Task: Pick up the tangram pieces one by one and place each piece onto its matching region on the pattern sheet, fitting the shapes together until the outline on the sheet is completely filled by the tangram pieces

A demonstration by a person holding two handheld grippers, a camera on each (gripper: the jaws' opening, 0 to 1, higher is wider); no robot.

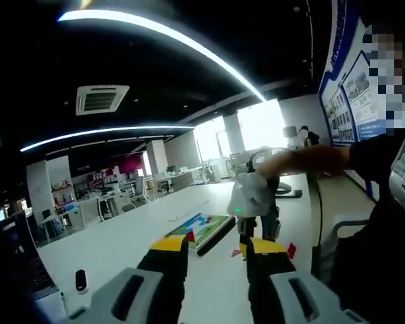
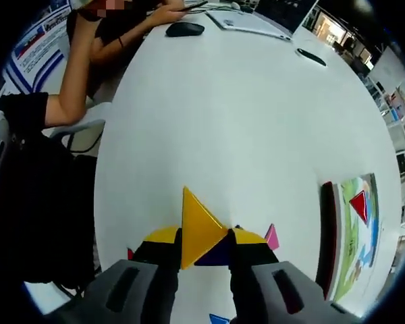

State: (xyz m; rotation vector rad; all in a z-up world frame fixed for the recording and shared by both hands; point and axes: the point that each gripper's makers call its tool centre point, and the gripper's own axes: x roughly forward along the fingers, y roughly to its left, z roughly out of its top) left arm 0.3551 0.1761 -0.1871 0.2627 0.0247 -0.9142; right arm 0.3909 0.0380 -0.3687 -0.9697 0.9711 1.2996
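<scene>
In the right gripper view, the right gripper (image 2: 204,248) points down toward the white table (image 2: 243,121), and its two jaws pinch a yellow triangle piece (image 2: 197,229) that stands on edge between them, with its tip up. A dark purple piece (image 2: 219,255) is seen just beside the yellow one, low between the jaws — I cannot tell if it is held or lies on the table. Around the jaws lie three more small pieces: one pink piece (image 2: 272,237), one blue piece (image 2: 219,318) and one red piece (image 2: 130,254) at the left jaw. The pattern sheet (image 2: 354,236) lies well apart, at the right edge, and one red triangle (image 2: 359,205) sits on it.

In the left gripper view, the left gripper (image 1: 216,251) is held level above the table, with its jaws spread and nothing between them. The right gripper hangs in front of it, with a person's arm (image 1: 304,160) stretched out to it. The sheet lies beyond the jaws.

A wall poster (image 1: 354,94) carries writing, but it is too small to read.
</scene>
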